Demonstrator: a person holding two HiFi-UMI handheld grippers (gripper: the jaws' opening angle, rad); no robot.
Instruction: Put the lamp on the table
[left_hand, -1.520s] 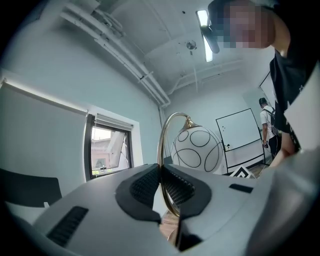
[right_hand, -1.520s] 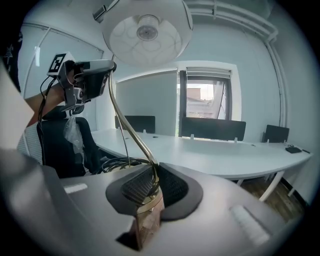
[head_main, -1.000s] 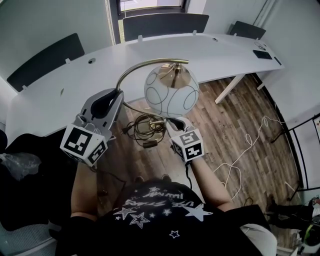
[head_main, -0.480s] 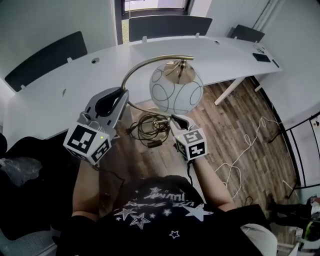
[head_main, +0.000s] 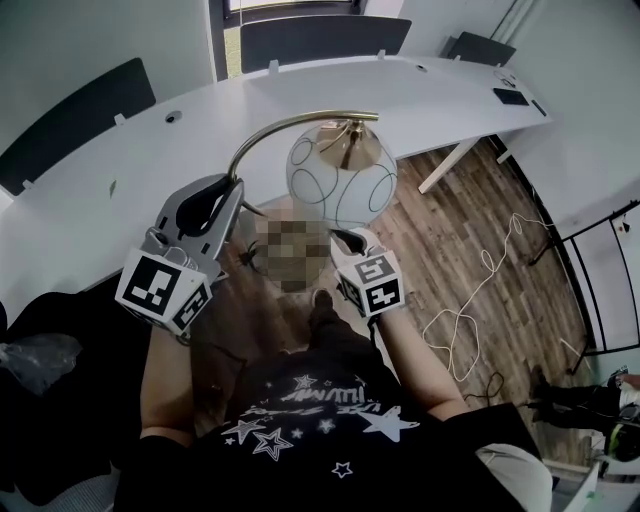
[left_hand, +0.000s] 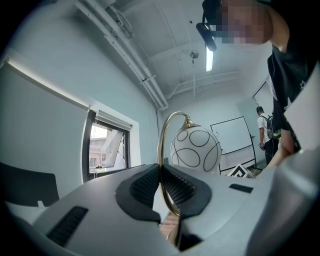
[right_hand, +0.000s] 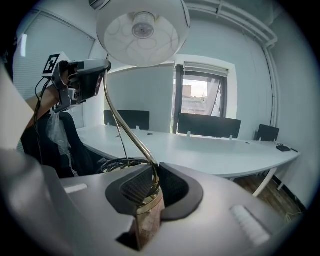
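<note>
Head view. Lamp (head_main: 330, 160) held up in the air at upper centre of the frame, over the wooden floor (head_main: 455, 225), in front of the near edge of the white table (head_main: 120, 180) and not on it. White globe (head_main: 342, 190) with dark circles hanging from the end of the curved brass stem (head_main: 270, 130). Left gripper (head_main: 233, 188) at centre left, closed on the lower left part of the arc. Right gripper (head_main: 346, 238) at centre, just below the globe. Base of the lamp not visible here.

Left gripper view. Both jaws pressed on the thin stem, with the stem upright between the ribbed pads (left_hand: 145, 185) and curving up to the right. Globe at centre, beyond the jaws. Window (left_hand: 105, 150) at left.

Right gripper view. Jaws nearly together, clamped on the stem where it meets the brass base (right_hand: 148, 212) at lower centre. Stem rising to the upper left, gripped there by the left gripper. Globe seen from below at top centre, bulb (right_hand: 142, 30) inside. Coiled dark cord (right_hand: 119, 164) just left of the jaws. Table across the middle of the frame behind, dark chairs (right_hand: 207, 125) beyond it.
</note>
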